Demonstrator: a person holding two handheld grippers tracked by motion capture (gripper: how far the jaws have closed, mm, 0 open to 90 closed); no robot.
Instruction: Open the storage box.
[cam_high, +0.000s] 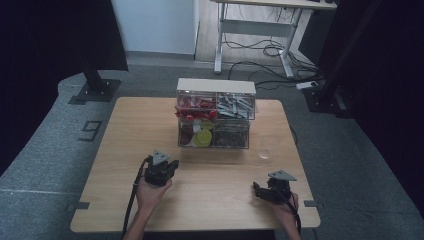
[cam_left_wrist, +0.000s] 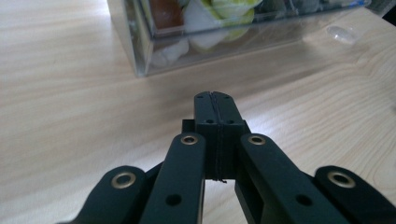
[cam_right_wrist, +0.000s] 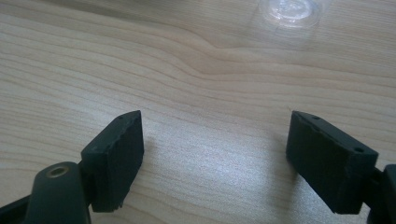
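The high view showed the whole light wooden desk (cam_high: 210, 200) with a clear plastic 4-drawer organiser (cam_high: 214, 116) at its middle. The left gripper (cam_high: 168, 166), fully closed on nothing, pointed at the organiser's lower left corner (cam_left_wrist: 140, 56), near but apart. The right gripper (cam_right_wrist: 215, 154) stood wide open and empty, with a small clear round plastic lid (cam_right_wrist: 290, 9) ahead of it on the desk.

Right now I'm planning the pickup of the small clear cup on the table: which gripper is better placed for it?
Right. The right gripper is open and faces the clear cup; the left gripper is shut, facing the drawer box.
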